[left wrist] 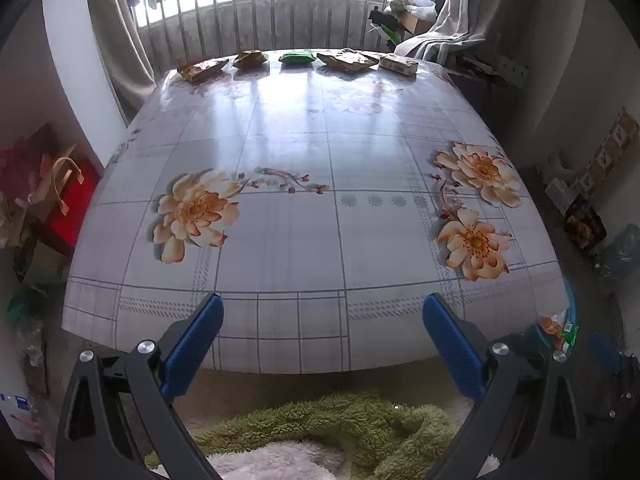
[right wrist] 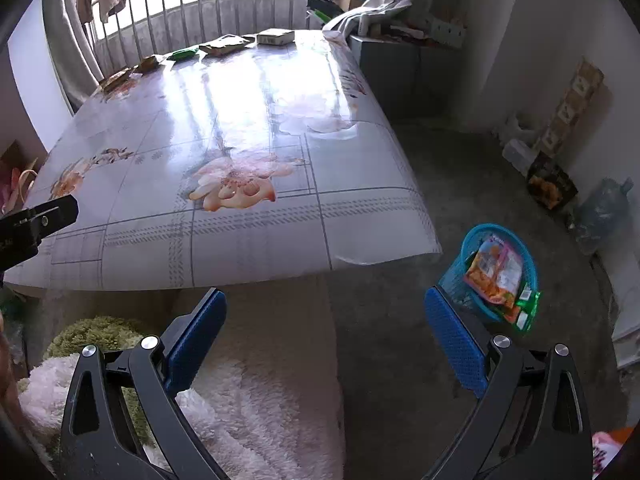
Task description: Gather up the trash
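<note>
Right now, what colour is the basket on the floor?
Blue-turquoise basket; clearest in the right wrist view.

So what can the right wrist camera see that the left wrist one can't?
Only the right wrist view shows the whole blue basket on the floor with snack wrappers inside it, plus the open right gripper.

Only the left wrist view shows the red bag beside the table, plus the open left gripper.

Both show the flowered table and the five pieces of trash along its far edge, including the green packet.
</note>
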Available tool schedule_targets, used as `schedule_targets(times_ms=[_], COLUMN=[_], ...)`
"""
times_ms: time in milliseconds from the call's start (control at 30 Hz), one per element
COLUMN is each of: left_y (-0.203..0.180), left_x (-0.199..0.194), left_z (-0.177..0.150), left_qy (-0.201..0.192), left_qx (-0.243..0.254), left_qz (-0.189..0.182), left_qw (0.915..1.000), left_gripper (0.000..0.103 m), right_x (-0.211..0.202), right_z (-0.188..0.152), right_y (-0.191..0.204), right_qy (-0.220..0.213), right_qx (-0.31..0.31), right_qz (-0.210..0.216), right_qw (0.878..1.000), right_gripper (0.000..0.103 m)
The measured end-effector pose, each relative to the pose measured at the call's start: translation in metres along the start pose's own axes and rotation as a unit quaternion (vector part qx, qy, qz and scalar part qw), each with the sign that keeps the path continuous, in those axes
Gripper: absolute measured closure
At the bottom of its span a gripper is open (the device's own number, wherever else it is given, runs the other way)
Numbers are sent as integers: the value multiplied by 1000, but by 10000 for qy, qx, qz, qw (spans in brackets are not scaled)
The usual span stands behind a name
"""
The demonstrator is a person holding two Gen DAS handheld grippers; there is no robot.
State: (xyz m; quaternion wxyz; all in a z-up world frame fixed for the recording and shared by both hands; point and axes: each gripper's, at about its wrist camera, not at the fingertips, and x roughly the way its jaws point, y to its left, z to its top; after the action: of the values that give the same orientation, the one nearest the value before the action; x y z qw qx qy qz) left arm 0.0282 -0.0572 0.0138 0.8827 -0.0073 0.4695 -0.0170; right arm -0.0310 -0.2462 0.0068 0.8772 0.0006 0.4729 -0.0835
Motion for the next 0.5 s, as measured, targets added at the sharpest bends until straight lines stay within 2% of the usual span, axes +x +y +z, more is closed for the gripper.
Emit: schedule_targets(times_ms=[500], left_y=[-6], left_x=[-5], left_z=[3], left_qy=[-52], left_qx=[112], left_qz=[200], left_qw=[9997], left_gripper=[5], right_x=[-10], right_z=[4], right_y=[-4], right_qy=[-175], right_qx=[67], right_qz=[22], right_qw=[9998], right_gripper=[8])
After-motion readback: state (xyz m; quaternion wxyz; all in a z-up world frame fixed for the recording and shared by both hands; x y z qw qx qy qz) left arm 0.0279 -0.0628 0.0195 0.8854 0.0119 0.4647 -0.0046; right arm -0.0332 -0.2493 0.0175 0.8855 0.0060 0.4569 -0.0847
